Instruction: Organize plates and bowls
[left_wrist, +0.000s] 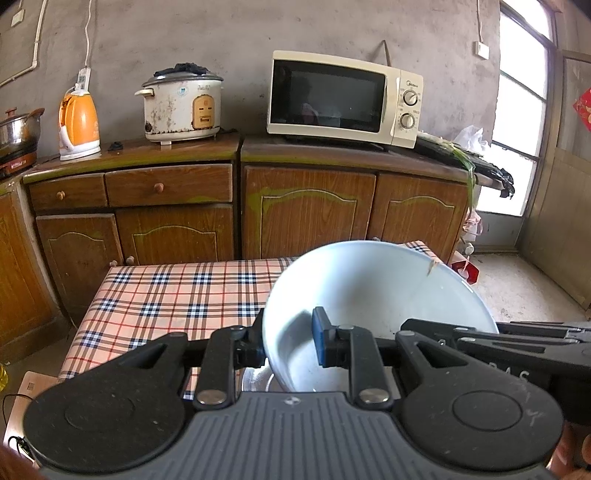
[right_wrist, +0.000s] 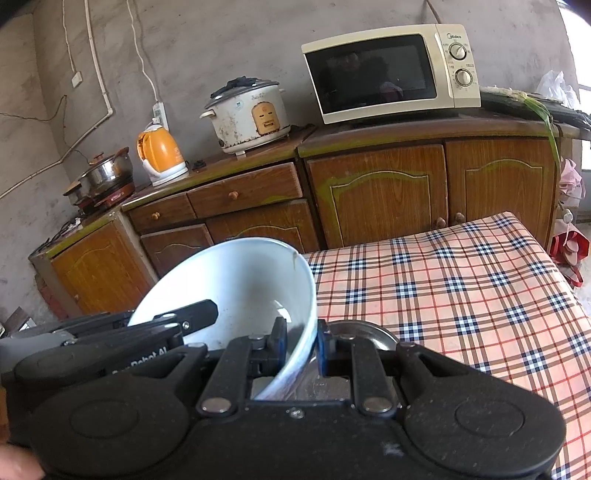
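A large white bowl (left_wrist: 369, 288) hangs tilted above the checked table (left_wrist: 177, 295), and both grippers hold it. My left gripper (left_wrist: 288, 343) is shut on its left wall, one blue pad inside and one finger outside. The right gripper (left_wrist: 480, 334) reaches in from the right edge of the left wrist view. In the right wrist view the same bowl (right_wrist: 236, 280) sits left of centre with my right gripper (right_wrist: 301, 343) shut on its right wall. The left gripper (right_wrist: 184, 317) comes in from the left. A steel dish (right_wrist: 365, 334) lies under the bowl; only part of it shows.
Behind the table stand wooden cabinets (left_wrist: 303, 214) with a microwave (left_wrist: 343, 98), a rice cooker (left_wrist: 183, 107) and an orange kettle (left_wrist: 79, 125) on top. A steel pot (right_wrist: 107, 171) sits on a hob at the left. A door and bare floor (left_wrist: 517, 288) lie to the right.
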